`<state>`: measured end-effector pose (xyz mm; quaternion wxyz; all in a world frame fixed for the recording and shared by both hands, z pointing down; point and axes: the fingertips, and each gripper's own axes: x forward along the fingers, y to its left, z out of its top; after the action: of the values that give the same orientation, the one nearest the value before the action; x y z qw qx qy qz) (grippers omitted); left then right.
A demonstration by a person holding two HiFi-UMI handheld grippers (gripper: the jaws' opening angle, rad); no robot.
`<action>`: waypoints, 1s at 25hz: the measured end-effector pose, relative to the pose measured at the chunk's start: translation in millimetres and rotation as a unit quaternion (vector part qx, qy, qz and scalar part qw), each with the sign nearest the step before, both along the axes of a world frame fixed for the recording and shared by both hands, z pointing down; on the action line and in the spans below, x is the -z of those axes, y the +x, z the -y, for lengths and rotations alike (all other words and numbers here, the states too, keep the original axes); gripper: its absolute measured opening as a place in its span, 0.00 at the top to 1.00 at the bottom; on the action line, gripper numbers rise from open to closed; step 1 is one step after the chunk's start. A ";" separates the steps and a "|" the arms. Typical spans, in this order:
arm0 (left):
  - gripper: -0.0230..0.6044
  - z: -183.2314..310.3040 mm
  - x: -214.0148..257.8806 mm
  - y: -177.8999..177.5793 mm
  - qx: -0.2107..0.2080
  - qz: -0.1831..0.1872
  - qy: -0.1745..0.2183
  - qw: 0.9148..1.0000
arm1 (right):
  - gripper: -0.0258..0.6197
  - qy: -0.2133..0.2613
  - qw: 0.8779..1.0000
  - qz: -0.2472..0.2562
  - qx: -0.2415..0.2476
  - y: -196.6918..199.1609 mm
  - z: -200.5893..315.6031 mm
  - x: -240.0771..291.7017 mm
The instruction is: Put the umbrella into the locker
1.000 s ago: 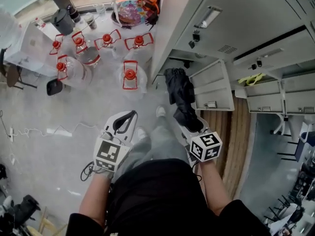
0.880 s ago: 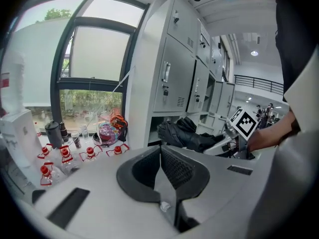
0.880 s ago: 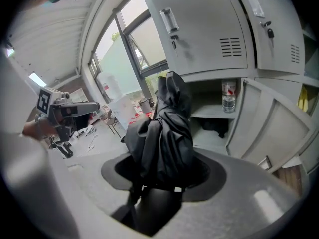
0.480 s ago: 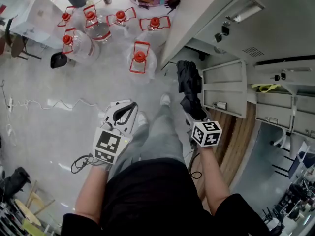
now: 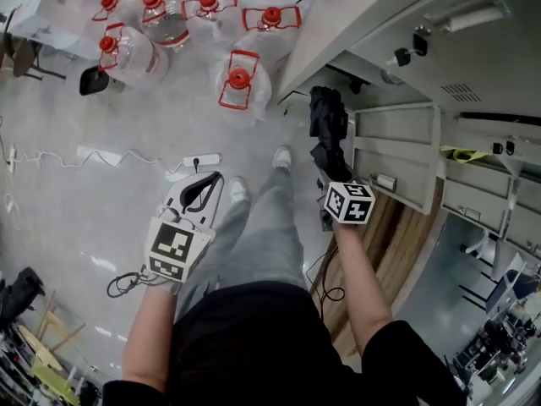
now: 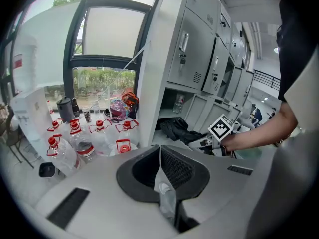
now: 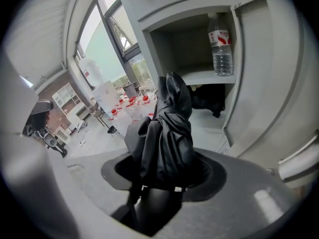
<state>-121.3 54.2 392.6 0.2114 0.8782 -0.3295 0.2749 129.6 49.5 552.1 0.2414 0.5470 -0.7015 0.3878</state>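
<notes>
Item 1: umbrella (image 7: 167, 133), black, folded, fabric creased and bunched. Clamped in my right gripper (image 5: 330, 174), just before open locker (image 7: 249, 83). Handle and jaw pads hidden under fabric. Dark item (image 7: 207, 99) in lower compartment unidentifiable. 1 bottle (image 7: 220, 44) on shelf above. My left gripper (image 6: 160, 156): jaws together, empty.

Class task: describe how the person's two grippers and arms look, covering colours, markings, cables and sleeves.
The left gripper and right gripper are pale grey shells with black-lined jaws and a white cube of black square markers. A black cable hangs by the left one. Short black sleeves.
</notes>
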 end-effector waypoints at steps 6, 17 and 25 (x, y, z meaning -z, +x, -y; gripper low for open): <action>0.95 0.7 -22.3 -4.1 0.016 0.010 -0.019 1.000 | 0.61 -0.018 1.000 -0.013 -0.017 19.1 26.6 -47.7; 0.95 -1.3 -56.3 -6.7 0.040 0.010 -0.051 0.998 | 0.61 -0.073 0.996 -0.035 -0.039 41.3 72.0 -128.5; 0.95 0.0 -71.3 -9.7 0.045 0.014 -0.068 0.997 | 0.59 -0.073 0.995 -0.070 -0.002 41.9 113.6 -154.5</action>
<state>-131.1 54.2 463.9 0.2778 0.8423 -0.3523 0.2988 171.4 -64.0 706.7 0.3286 0.5555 -0.6513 0.3991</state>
